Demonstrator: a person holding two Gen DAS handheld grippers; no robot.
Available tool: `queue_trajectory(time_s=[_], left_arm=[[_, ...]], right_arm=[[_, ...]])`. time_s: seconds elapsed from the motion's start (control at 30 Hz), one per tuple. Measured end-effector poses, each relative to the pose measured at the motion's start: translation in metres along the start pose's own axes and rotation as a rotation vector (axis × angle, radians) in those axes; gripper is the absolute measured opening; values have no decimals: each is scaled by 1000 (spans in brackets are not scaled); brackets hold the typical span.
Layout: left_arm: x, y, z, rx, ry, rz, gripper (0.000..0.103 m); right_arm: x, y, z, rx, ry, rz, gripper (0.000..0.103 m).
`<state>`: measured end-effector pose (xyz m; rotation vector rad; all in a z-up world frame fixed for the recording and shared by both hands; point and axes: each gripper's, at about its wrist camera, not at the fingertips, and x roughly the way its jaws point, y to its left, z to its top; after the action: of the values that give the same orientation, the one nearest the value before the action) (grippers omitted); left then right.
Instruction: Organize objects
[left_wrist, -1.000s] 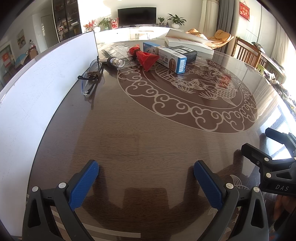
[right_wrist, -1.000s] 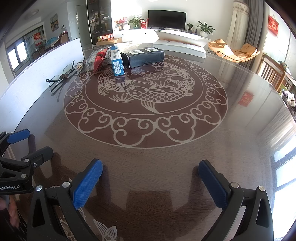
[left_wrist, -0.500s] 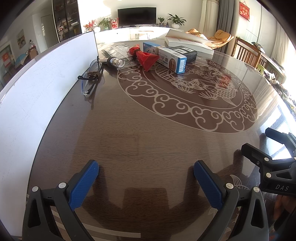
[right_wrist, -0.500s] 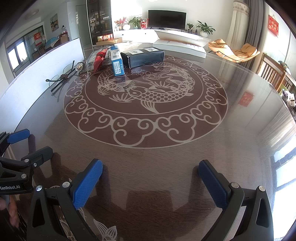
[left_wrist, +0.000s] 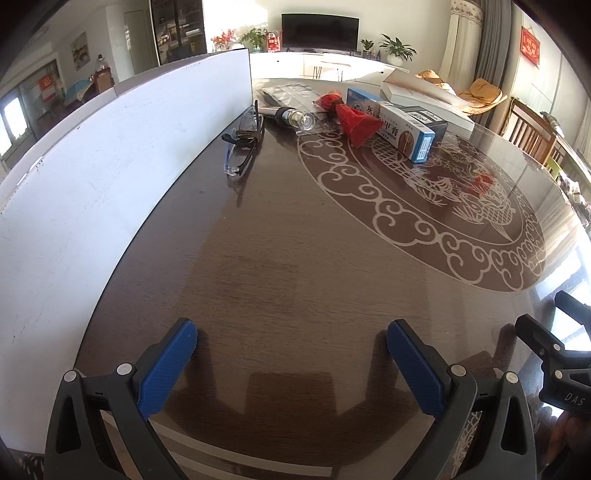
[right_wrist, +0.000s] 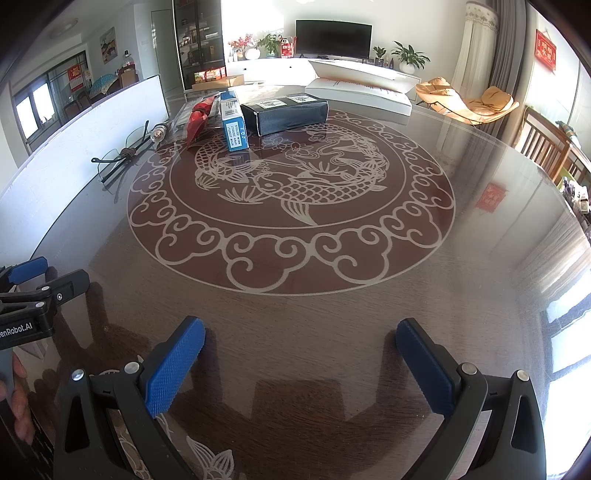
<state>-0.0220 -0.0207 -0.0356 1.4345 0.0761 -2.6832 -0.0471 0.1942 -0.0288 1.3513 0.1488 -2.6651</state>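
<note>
Left tool (left_wrist: 291, 354) wide open, empty, low over bare bench (left_wrist: 295, 258). Right tool (right_wrist: 301, 354) likewise spread, nothing held. Glasses (left_wrist: 243, 144), small bottle (left_wrist: 295, 119), red pouch (left_wrist: 356, 120), blue-white box (left_wrist: 402, 129) cluster at far edge beside white board (left_wrist: 110, 166). Only right view shows black box (right_wrist: 286, 114) whole, plus carp inlay (right_wrist: 291, 184).

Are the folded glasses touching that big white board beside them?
Cannot tell. In the left wrist view the glasses lie right beside the white board, but no clear gap or contact shows.
</note>
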Motion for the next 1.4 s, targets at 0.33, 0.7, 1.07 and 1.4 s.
queue_trajectory(time_s=[0.33,0.7,1.07,1.4], left_arm=[[-1,0,-1,-4,-11,5,103],[-1,0,-1,-5,-12,6,103],[-1,0,-1,-6,-12,6,103],[-1,0,-1,-6,-12,7,103]], right_arm=[[3,4,18,-37,-20,67,103],[79,76,175,-254,2,22,92],[101,81,173,-194,98,85,23],[32,39,97,-76,42,234,23]])
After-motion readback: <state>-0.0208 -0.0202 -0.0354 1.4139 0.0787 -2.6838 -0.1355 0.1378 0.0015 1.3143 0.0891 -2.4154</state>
